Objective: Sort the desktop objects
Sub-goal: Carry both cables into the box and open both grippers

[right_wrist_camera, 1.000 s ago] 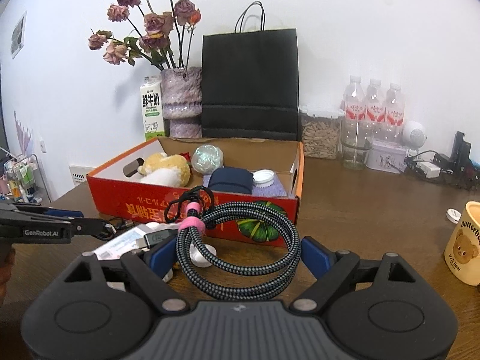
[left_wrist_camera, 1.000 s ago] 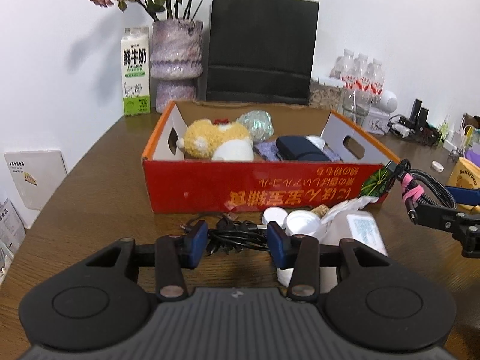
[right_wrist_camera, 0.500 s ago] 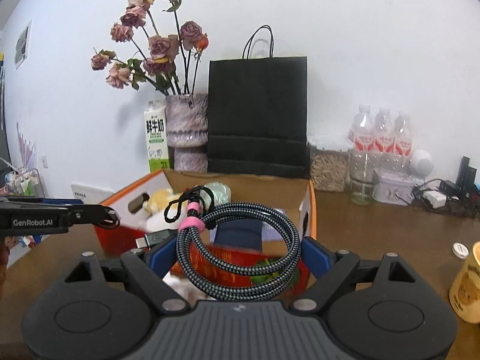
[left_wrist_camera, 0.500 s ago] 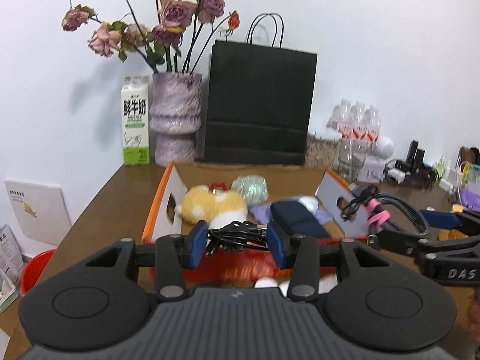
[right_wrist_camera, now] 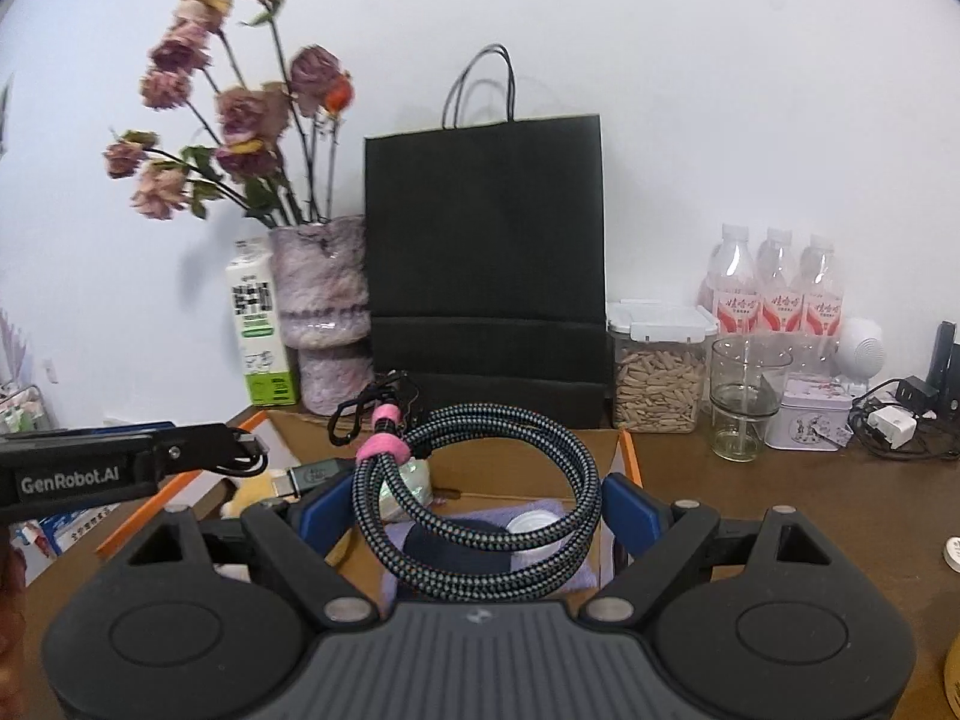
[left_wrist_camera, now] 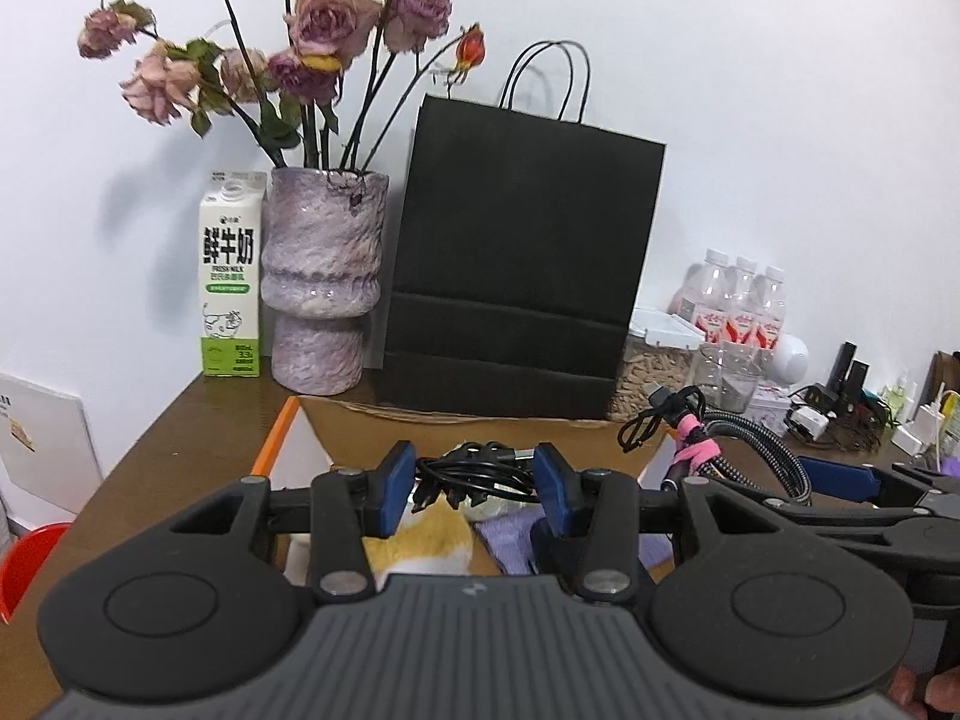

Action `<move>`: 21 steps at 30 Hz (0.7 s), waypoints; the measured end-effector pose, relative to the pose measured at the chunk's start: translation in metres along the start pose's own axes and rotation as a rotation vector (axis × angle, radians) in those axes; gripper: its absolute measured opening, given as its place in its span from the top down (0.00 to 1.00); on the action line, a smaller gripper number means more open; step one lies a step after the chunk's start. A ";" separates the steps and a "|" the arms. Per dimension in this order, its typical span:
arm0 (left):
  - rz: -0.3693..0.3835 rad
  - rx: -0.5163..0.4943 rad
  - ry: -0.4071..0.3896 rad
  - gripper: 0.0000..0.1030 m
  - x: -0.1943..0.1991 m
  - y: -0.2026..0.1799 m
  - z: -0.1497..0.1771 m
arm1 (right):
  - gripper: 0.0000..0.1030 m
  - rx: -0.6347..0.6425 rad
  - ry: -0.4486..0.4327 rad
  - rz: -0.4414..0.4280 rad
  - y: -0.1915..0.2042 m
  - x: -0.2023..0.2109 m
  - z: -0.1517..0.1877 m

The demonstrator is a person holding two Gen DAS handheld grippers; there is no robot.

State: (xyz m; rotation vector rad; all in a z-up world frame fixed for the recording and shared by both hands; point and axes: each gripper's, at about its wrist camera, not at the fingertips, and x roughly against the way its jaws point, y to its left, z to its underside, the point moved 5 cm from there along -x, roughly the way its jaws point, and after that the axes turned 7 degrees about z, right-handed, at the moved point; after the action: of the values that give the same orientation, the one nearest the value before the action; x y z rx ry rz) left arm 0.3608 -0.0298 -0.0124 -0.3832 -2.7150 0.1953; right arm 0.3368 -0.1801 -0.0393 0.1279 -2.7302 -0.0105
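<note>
My left gripper (left_wrist_camera: 474, 483) is shut on a small bundle of thin black cable (left_wrist_camera: 480, 471), pinched between its blue pads. My right gripper (right_wrist_camera: 474, 504) is shut on a thick coil of braided cable (right_wrist_camera: 510, 414) bound with a pink tie (right_wrist_camera: 384, 447). Both hang side by side over the open cardboard box (left_wrist_camera: 273, 444) with the orange rim (right_wrist_camera: 630, 456). Below them in the box lie a yellow plush toy (left_wrist_camera: 429, 540), a purple cloth (right_wrist_camera: 576, 576), a dark blue case (right_wrist_camera: 468, 546) and a white lid (right_wrist_camera: 531, 525). The braided cable (left_wrist_camera: 774, 450) also shows at the right of the left wrist view.
Behind the box stand a purple vase (left_wrist_camera: 321, 300) with dried roses, a milk carton (left_wrist_camera: 231, 276) and a black paper bag (right_wrist_camera: 486, 264). To the right are a seed container (right_wrist_camera: 657, 384), a glass (right_wrist_camera: 741, 396), water bottles (right_wrist_camera: 777, 288), a tin (right_wrist_camera: 810, 414) and chargers (right_wrist_camera: 894, 420).
Both grippers have risen and gone forward, from in front of the box's red front wall to above its opening, each carrying its cable along. The items in front of the box have dropped from view.
</note>
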 end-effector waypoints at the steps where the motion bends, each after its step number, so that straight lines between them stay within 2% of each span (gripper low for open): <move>1: -0.001 0.002 0.003 0.57 -0.008 0.001 -0.001 | 0.15 -0.005 0.006 0.005 0.000 -0.008 -0.001; 6: -0.010 0.016 0.014 0.57 -0.039 0.007 -0.002 | 0.15 -0.046 0.039 -0.005 -0.005 -0.044 -0.006; 12: -0.021 -0.003 0.081 0.57 -0.068 0.009 0.011 | 0.15 0.003 0.092 -0.035 0.006 -0.071 0.001; 21: -0.057 -0.021 0.124 0.57 -0.075 0.014 0.023 | 0.15 0.030 0.151 -0.035 0.008 -0.083 0.015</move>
State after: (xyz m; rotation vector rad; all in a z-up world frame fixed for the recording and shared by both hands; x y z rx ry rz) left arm 0.4217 -0.0403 -0.0627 -0.3130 -2.6035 0.1234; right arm 0.4056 -0.1645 -0.0861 0.1781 -2.5780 0.0294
